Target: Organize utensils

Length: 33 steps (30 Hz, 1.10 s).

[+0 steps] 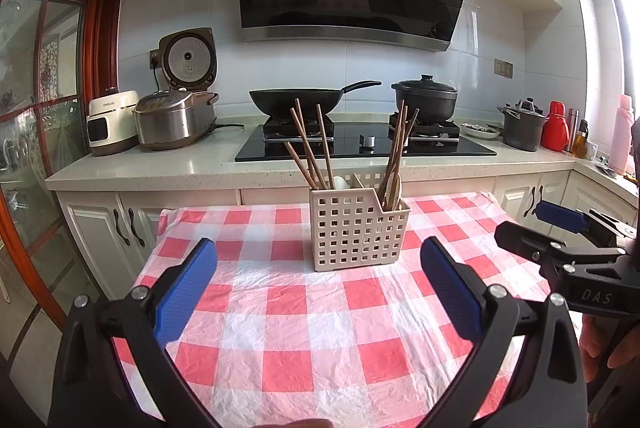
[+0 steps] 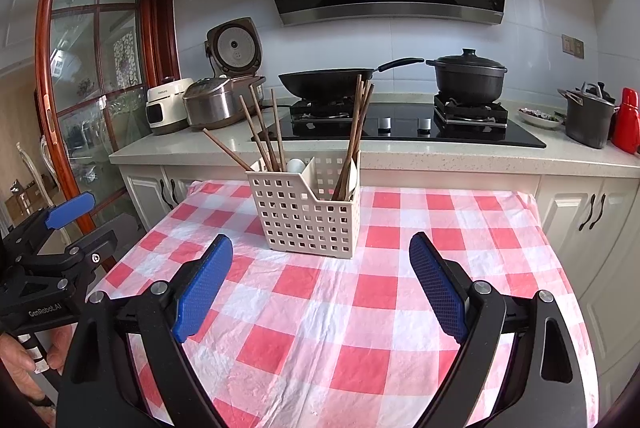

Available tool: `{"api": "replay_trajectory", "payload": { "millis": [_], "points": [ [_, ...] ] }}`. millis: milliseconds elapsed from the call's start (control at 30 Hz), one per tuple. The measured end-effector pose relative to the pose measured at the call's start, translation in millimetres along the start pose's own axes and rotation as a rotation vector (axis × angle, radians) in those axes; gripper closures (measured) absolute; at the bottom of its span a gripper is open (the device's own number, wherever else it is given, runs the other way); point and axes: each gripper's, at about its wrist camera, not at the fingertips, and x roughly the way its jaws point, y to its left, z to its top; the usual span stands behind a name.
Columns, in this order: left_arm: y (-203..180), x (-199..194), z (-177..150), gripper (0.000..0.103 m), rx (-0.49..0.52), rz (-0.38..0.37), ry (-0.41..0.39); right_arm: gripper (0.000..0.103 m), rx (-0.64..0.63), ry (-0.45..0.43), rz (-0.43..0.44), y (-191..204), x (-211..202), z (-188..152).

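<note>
A beige perforated utensil basket [image 1: 352,228] [image 2: 304,216] stands on the red-and-white checked tablecloth [image 1: 288,340] [image 2: 344,308]. Several wooden chopsticks [image 1: 310,148] [image 2: 262,136] lean in its left compartment beside a white spoon [image 1: 339,183] [image 2: 295,165]. More chopsticks [image 1: 398,144] [image 2: 358,124] and a wooden spoon [image 1: 393,188] stand in the right compartment. My left gripper [image 1: 319,256] is open, short of the basket, with nothing between its blue pads. My right gripper [image 2: 321,252] is likewise open and empty. Each gripper shows at the edge of the other's view.
Behind the table runs a counter with a black hob [image 1: 360,144], a wok [image 1: 300,100], a lidded black pot [image 1: 426,98], two rice cookers [image 1: 176,116] and a grey pot [image 1: 522,128]. White cabinets [image 2: 592,212] stand under it. A glass door [image 2: 80,88] is at left.
</note>
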Motion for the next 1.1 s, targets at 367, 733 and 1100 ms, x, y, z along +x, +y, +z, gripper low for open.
{"api": "replay_trajectory", "payload": {
  "millis": [367, 733, 1100],
  "points": [
    [0.3, 0.4, -0.1, 0.005, -0.003, -0.003, 0.002, 0.019, 0.002, 0.001, 0.0, -0.5, 0.2, 0.2],
    [0.6, 1.1, -2.7, 0.005, -0.009, 0.001, 0.011, 0.019, 0.004, 0.006, -0.002, -0.8, 1.1, -2.9],
    [0.9, 1.7, -4.2, 0.005, -0.018, 0.002, 0.019, 0.019, 0.004, 0.009, 0.0, 1.1, 3.3, -7.7]
  ]
}}
